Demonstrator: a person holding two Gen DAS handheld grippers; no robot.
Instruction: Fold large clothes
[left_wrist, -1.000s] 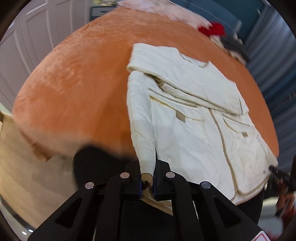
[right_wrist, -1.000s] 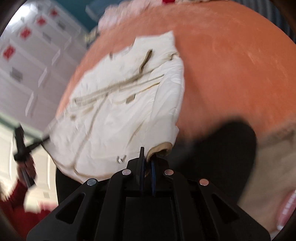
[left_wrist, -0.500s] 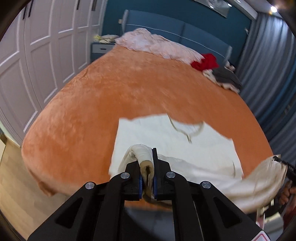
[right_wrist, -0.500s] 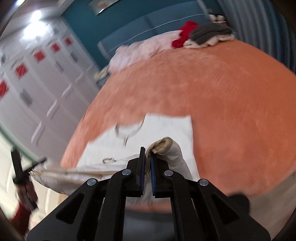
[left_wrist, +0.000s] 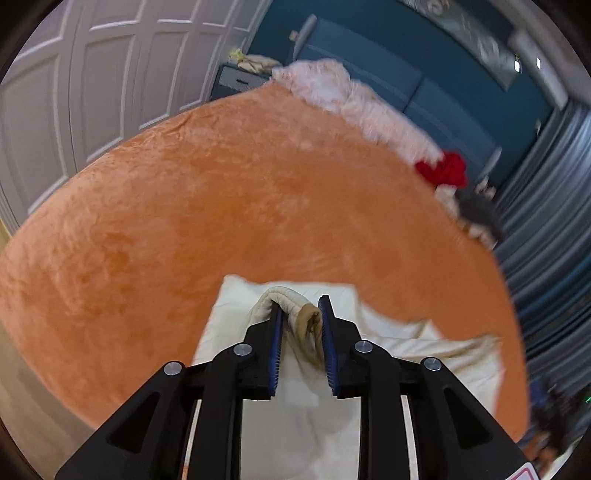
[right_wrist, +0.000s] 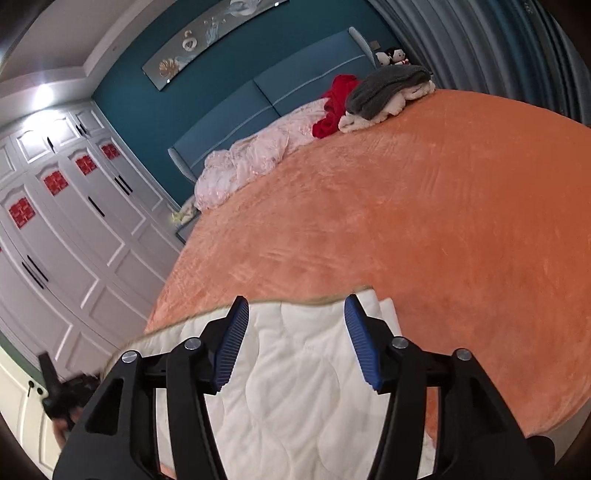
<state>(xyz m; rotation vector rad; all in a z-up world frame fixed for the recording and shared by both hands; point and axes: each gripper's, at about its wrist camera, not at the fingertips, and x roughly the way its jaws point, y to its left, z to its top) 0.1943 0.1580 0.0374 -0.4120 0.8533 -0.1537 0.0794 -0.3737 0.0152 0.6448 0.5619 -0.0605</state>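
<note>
— jacket (left_wrist: 295, 398) lay where, exactly?
— low in the middle of both views, a cream padded thing folded over on the orange bedspread (left_wrist: 221, 229), near its close edge. in the right wrist view its quilted lining (right_wrist: 295, 387) faced up and its top hem ran just beyond the fingertips.
— and the left gripper (left_wrist: 300, 314)?
— its jaws had just been opening and stood a little apart. a rolled cuff (left_wrist: 295, 308) with a tan lining sat between the blue pads, draped over the left pad and close to the right one; i could not tell whether the pads still pressed on it.
— the right gripper (right_wrist: 295, 317)?
— its jaws had also just been opening and stood wide, with nothing gripped; the jacket lay flat underneath them.
— anything else on the bed?
— a pink quilt (right_wrist: 251, 158) by the blue headboard (right_wrist: 280, 99), and a red garment (right_wrist: 334, 107) beside a grey and white pile (right_wrist: 388, 94) in the upper right. white wardrobe doors (right_wrist: 66, 229) filled the left side.
</note>
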